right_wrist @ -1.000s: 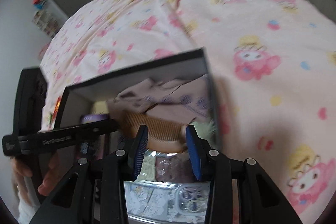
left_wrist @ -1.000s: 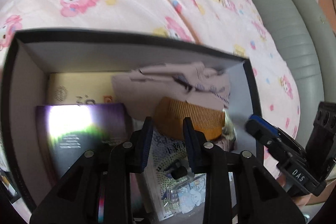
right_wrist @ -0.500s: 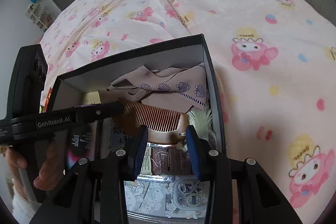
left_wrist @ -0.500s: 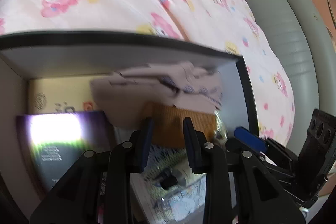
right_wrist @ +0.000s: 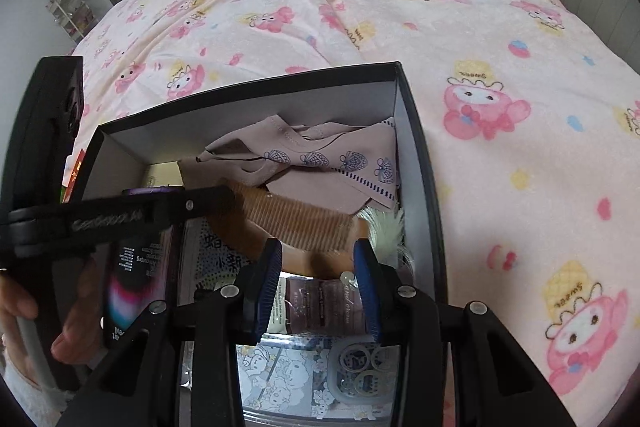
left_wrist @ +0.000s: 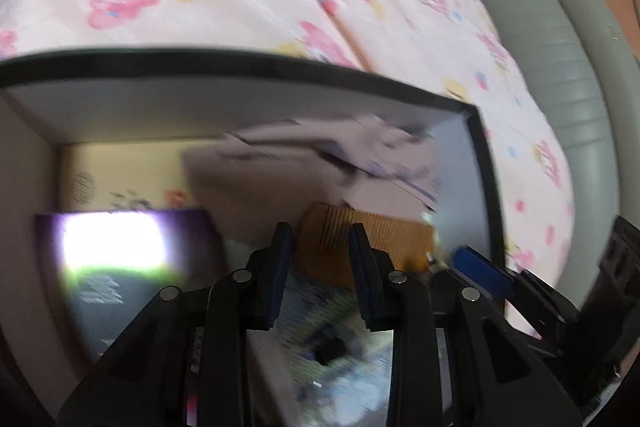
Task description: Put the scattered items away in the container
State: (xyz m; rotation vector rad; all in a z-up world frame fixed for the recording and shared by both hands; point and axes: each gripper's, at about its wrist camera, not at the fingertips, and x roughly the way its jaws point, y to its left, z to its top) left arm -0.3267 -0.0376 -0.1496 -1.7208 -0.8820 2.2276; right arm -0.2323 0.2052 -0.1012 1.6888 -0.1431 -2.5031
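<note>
Pink cartoon-print bedding [right_wrist: 500,75] covers the bed, and the box [right_wrist: 416,147] sits on it. Right gripper [right_wrist: 316,287] hangs over the near part of the box, its jaws apart with nothing between them. Just beyond its tips lies the comb [right_wrist: 296,219], inside the box, teeth toward the far wall. Past the comb, at the far right corner of the box, rests the folded cloth [right_wrist: 320,163]. Left gripper [left_wrist: 320,271] is also over the box, jaws apart and holding nothing; in the right view it reaches in over the left wall of the box [right_wrist: 168,211]. A purple packet [left_wrist: 132,267] lies in the left half of the box. Beside the bed, right of the box, stands a grey headboard [left_wrist: 560,75].
</note>
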